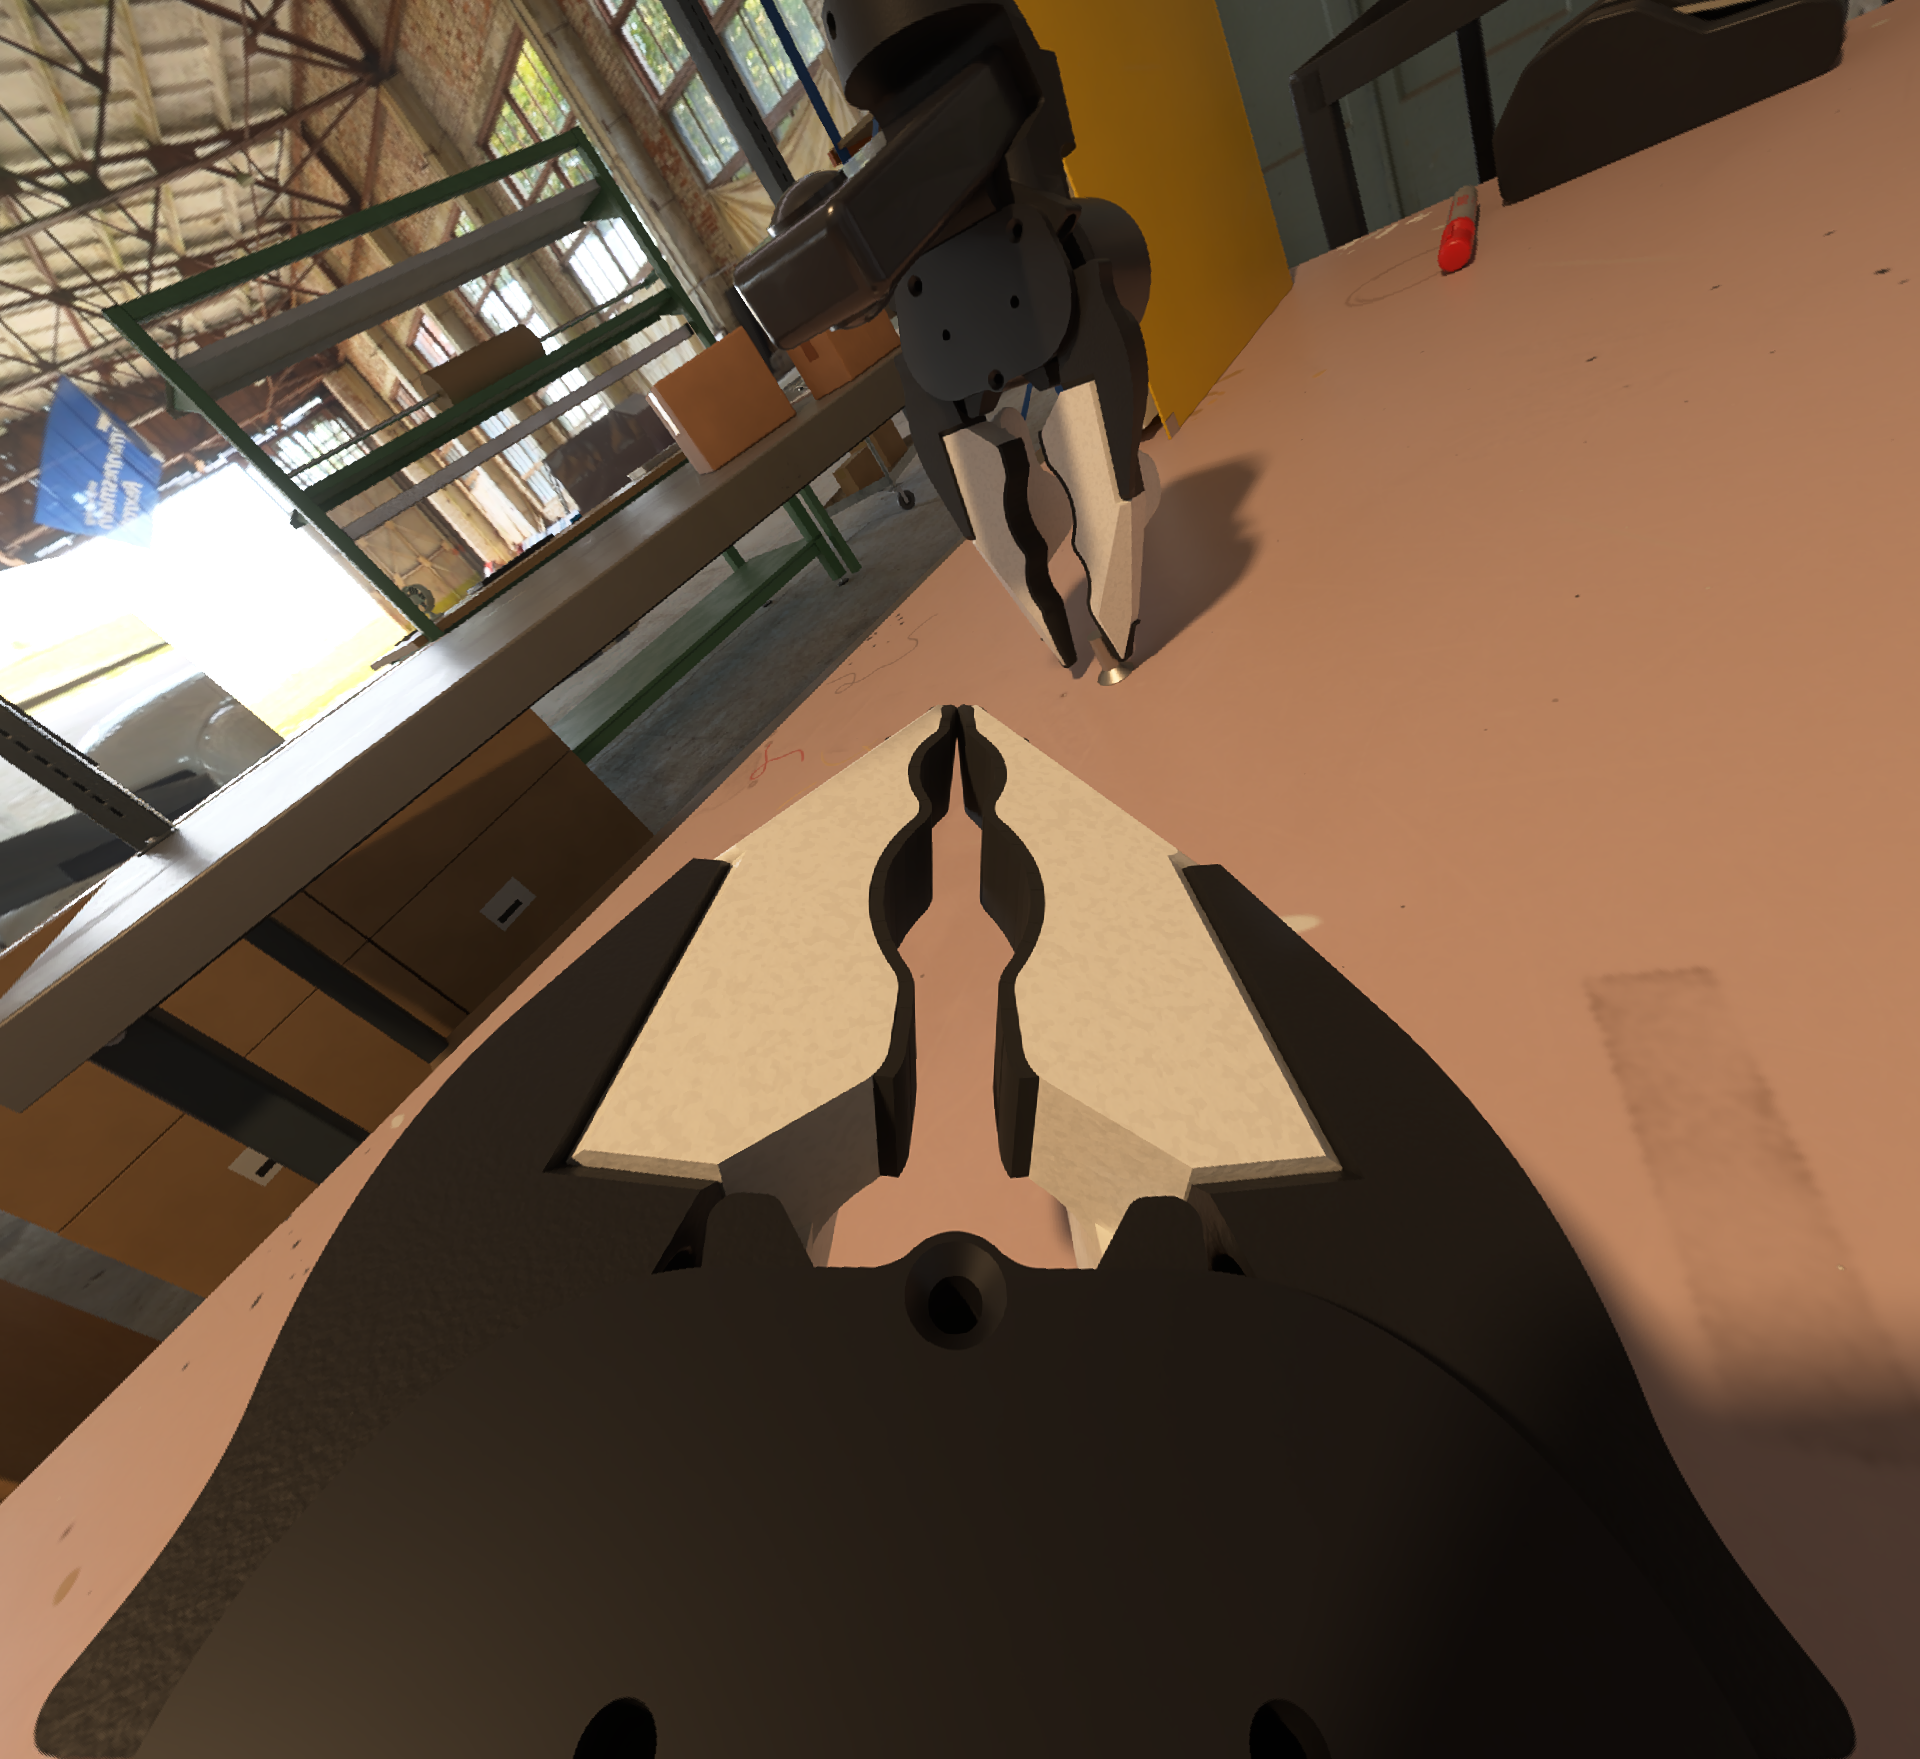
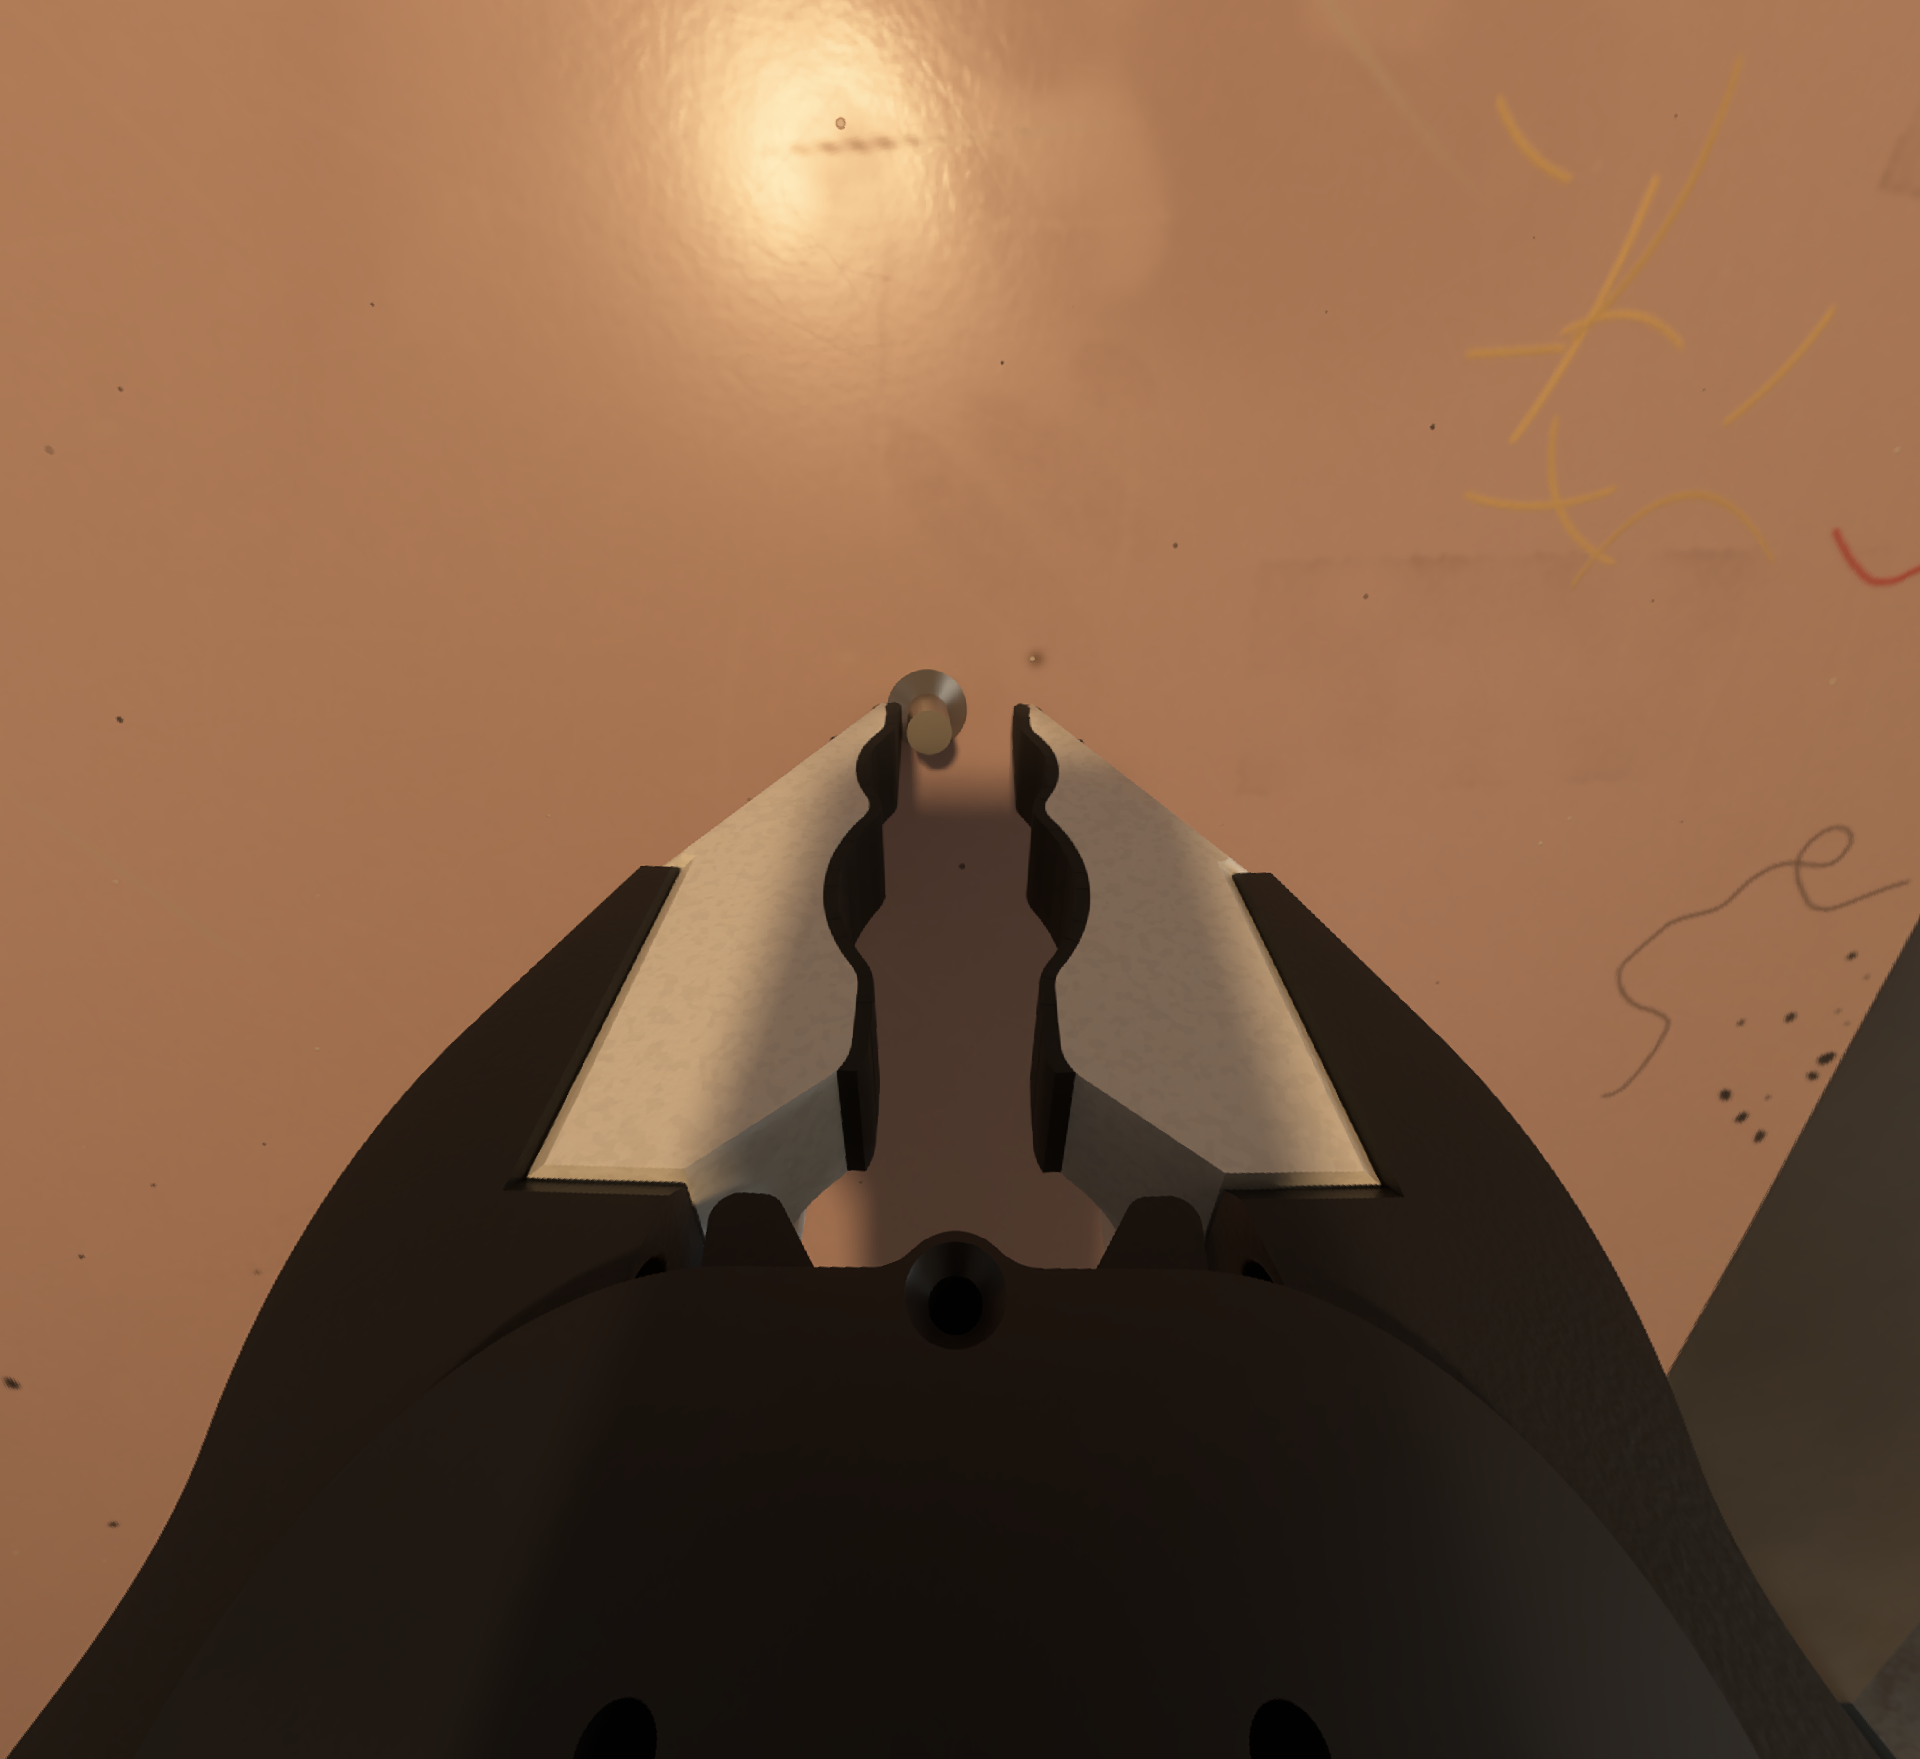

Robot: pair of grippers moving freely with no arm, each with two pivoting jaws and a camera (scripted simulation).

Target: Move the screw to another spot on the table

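screw (image 2: pixel 928 717) | stood head-down on table (image 2: pixel 416 359), touching R gripper (image 2: pixel 954 722) left fingertip, off-centre | R part-open, held nothing | L gripper (image 1: pixel 958 717) closed, empty, near screw | tip: centre R before closing

Warm, fairly dim light covers the pinkish table (image 1: pixel 1558 670). In the left wrist view, blown-out daylight glares at nine o'clock, and the right gripper (image 1: pixel 1096 649) casts a soft shadow toward two o'clock. Straight lines bow near the edges. In the right wrist view, a bright hazy glare spot sits at twelve o'clock; the upper table looks blurred.
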